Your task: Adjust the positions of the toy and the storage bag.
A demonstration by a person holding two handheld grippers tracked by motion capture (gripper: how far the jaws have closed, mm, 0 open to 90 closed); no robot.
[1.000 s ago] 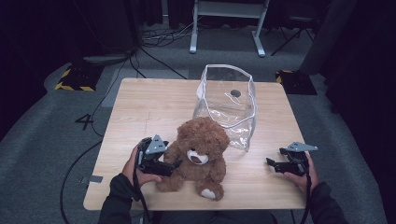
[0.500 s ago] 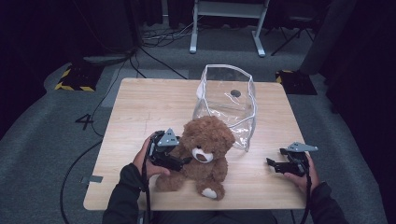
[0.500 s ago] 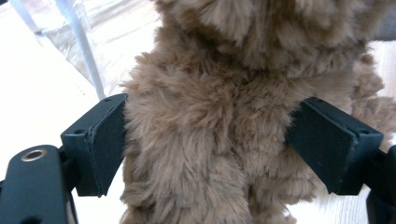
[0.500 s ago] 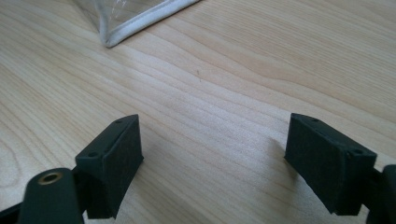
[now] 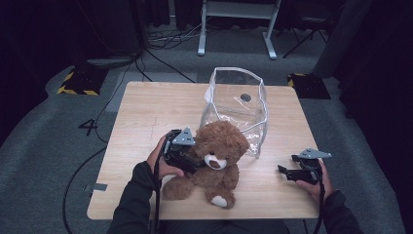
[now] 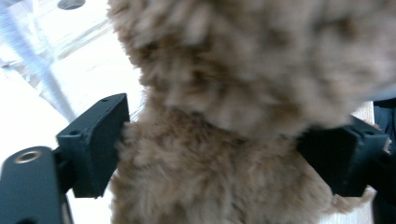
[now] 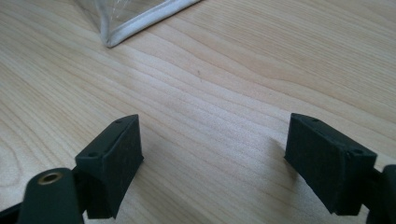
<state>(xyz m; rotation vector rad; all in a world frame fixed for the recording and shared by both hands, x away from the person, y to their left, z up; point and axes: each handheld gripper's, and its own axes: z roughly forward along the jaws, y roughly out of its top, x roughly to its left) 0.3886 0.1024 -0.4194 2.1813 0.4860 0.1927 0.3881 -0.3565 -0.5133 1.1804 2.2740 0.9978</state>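
- Dark room, grey carpeted floor [image 5: 44, 161] with cables and a painted "4"; a pale wooden table [image 5: 146, 112] stands on it, a metal-legged stand [image 5: 236, 29] beyond its far edge.
- Teddy bear [image 5: 216, 163]: brown plush, sitting on the table's near half, pale muzzle and pale foot sole visible; it sits directly ahead of the left claw [image 5: 187, 161] and well to the side of the right claw [image 5: 287, 171].
- Left claw: held in the person's left hand [image 5: 160, 163], grey three-cornered plate on top; its jaws stand wide on either side of the bear's body just under the head. In the left gripper view the fur [image 6: 219, 140] reaches both jaws; whether they press in cannot be told.
- Clear plastic bag [image 5: 238, 109]: white-trimmed, standing open just beyond the bear, past the left claw's tips; a dark round spot shows inside it.
- Right claw: held in the right hand [image 5: 314, 183] near the table's near right edge, jaws wide apart with nothing between them, bare wood [image 7: 210, 121] below. The bag's white-trimmed corner [image 7: 140, 21] lies ahead of it, apart.
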